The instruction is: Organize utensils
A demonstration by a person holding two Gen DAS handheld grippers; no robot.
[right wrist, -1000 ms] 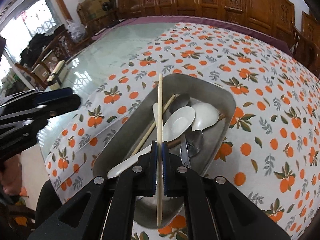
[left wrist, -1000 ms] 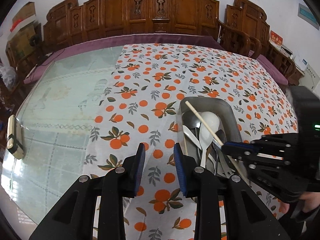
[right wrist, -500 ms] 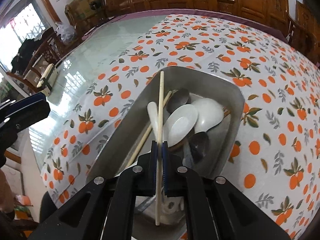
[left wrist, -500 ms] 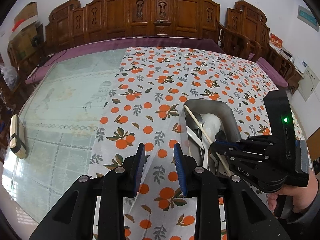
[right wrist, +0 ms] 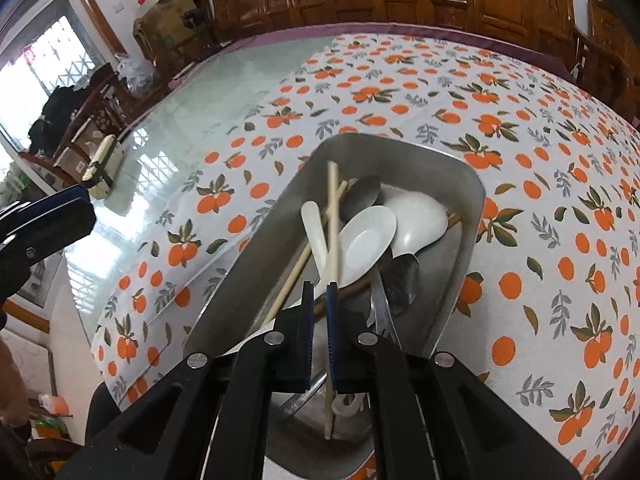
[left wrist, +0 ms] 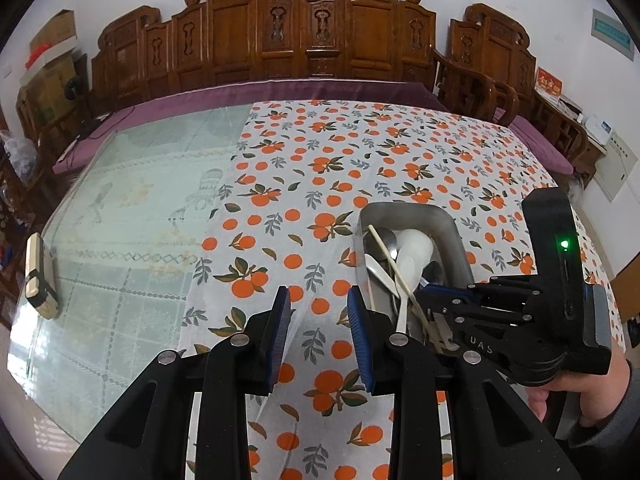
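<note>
Left wrist view shows the left gripper [left wrist: 318,320] spread wide with nothing between its blue pads, hovering over the orange-print tablecloth [left wrist: 320,168]. Beside the cloth lies bare glass tabletop [left wrist: 132,200], where a small cream-and-black device [left wrist: 38,276] rests near the edge. Carved wooden chairs [left wrist: 304,28] line the far side of the table. The right gripper [right wrist: 319,308] hangs over the near end of the metal tray [right wrist: 474,216], its fingers parted slightly; a pale chopstick [right wrist: 333,220] runs between them against the right pad, but whether it is gripped I cannot tell. In the tray sit two white ceramic spoons [right wrist: 368,242], dark metal spoons [right wrist: 402,282], a white spoon handle [right wrist: 314,232] and a second chopstick [right wrist: 294,276], all overlapping under the first.
</note>
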